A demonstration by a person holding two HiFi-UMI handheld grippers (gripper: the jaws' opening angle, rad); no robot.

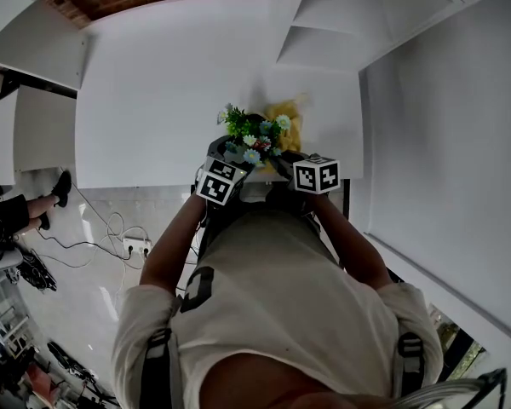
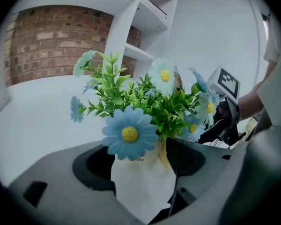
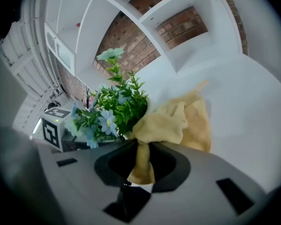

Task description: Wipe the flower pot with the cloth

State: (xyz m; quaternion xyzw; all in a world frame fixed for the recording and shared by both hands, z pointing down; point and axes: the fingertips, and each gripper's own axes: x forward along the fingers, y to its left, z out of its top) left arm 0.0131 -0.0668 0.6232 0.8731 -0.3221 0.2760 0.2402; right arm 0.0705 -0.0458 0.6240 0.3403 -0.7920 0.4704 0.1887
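Flower pot [image 2: 141, 184], white and filled with blue and white artificial flowers [image 2: 131, 134], sits at the near edge of the white table [image 1: 145, 92], right in front of me. It is between my left gripper's [image 2: 140, 151] jaws, which are spread wide around it. My right gripper [image 3: 141, 157] is clamped on a bunched yellow cloth [image 3: 175, 121], up against the foliage.

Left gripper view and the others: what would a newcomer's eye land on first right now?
First, the bunch of blue and white flowers with green leaves. It fills the left gripper view above a white pot that stands between the left gripper's wide-set jaws. Next, the yellow cloth, pinched in the right gripper and bunched right beside the flowers over the white table.
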